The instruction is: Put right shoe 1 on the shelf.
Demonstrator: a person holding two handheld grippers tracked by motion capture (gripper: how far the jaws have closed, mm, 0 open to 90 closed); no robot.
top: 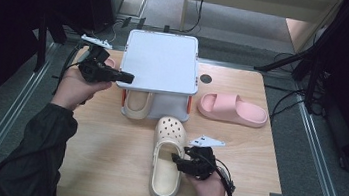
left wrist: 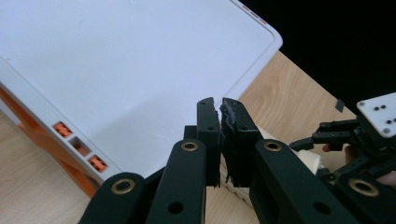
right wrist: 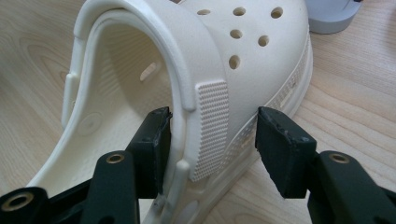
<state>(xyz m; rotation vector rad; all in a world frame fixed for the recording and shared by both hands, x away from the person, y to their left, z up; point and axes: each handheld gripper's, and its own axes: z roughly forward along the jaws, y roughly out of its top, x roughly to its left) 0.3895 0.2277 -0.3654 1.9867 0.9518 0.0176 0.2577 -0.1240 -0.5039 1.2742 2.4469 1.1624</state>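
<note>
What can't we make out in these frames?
- Second clog, high view: the rack top covers all but its heel end.
- Clog, right gripper view: toe cut off by the top edge; far side out of sight.
- Right gripper: whether the left pad touches the clog wall; the strap blocks the contact.

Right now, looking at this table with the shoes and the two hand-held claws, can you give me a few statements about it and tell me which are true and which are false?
1. The right gripper straddles the side wall of the cream clog with jaws apart. True.
2. The left gripper holds the pink slide. False: its jaws are shut on nothing, up by the white shelf.
3. A second cream shoe sits under the shelf. True.
4. The pink slide lies on top of the shelf. False: it lies on the table, to the shelf's right.
</note>
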